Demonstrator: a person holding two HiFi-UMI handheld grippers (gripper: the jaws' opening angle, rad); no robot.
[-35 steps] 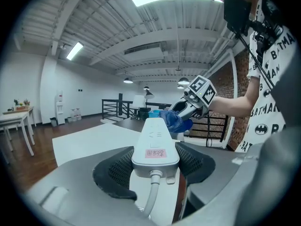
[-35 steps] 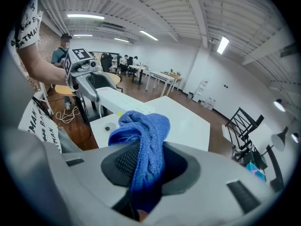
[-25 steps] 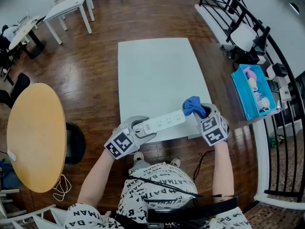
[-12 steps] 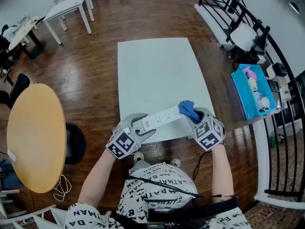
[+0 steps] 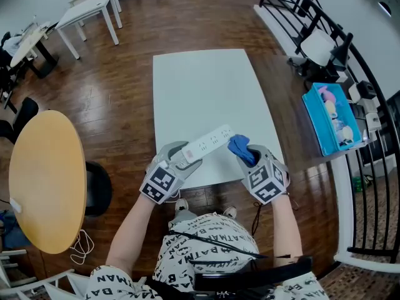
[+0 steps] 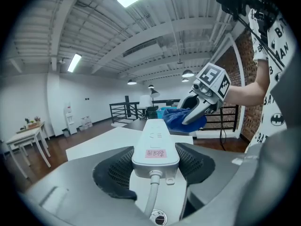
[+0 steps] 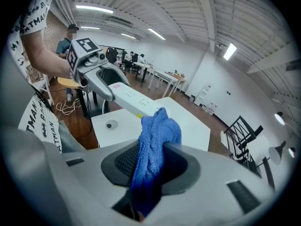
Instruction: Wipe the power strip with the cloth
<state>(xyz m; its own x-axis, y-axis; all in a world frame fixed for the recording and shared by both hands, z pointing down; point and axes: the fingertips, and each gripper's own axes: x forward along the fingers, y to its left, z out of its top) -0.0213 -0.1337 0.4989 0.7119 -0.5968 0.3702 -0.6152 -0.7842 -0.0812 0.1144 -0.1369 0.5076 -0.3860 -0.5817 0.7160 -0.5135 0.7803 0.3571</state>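
Observation:
My left gripper (image 5: 179, 157) is shut on the cord end of a white power strip (image 5: 209, 144), holding it lifted above the near edge of the pale table (image 5: 206, 86). In the left gripper view the power strip (image 6: 155, 140) runs straight out between the jaws, a pink label on its near end. My right gripper (image 5: 247, 157) is shut on a bunched blue cloth (image 5: 240, 147), which sits against the strip's far end. The blue cloth (image 7: 154, 147) fills the jaws in the right gripper view, with the power strip (image 7: 133, 99) just beyond it.
A round wooden table (image 5: 45, 179) stands at the left with a dark chair (image 5: 97, 187) beside it. A blue bin (image 5: 331, 119) of items sits at the right by a black railing (image 5: 372, 142). White tables (image 5: 90, 8) stand at the far left.
Both grippers have shifted left and slightly away from me. The strip is now tilted more steeply, and the cloth has slid inward along its far end.

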